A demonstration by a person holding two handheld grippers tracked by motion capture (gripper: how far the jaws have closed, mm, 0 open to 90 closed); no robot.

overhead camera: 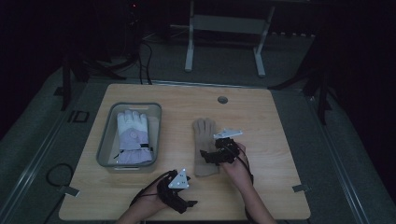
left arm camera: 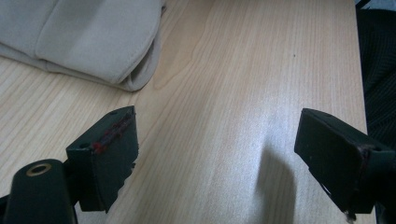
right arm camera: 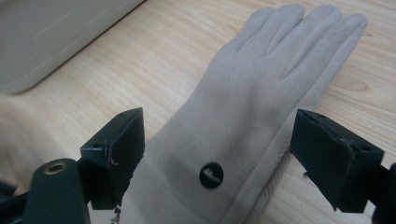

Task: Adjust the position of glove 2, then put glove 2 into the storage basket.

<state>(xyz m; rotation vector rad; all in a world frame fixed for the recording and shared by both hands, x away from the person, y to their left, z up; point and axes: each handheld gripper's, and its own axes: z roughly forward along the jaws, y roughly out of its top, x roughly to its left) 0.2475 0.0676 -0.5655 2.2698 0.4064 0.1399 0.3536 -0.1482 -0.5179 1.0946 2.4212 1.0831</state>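
- Lying flat mid-bench [overhead camera: 261,107]: beige glove [overhead camera: 205,144], right of grey bin [overhead camera: 103,140].
- Hovering wide open, empty: right gripper [right arm camera: 217,154] over cuff; left gripper [left arm camera: 219,149] near front edge.
- Probably handling soft, light, floppy; pinching cuff hem.

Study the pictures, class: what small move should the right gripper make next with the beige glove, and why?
Probably lower the right gripper and close it on the beige glove. Its jaws stand wide open, one on each side of the cuff, not pressing it, and the glove lies flat on the table. The other glove already sits in the grey bin, so this one likely goes there too.
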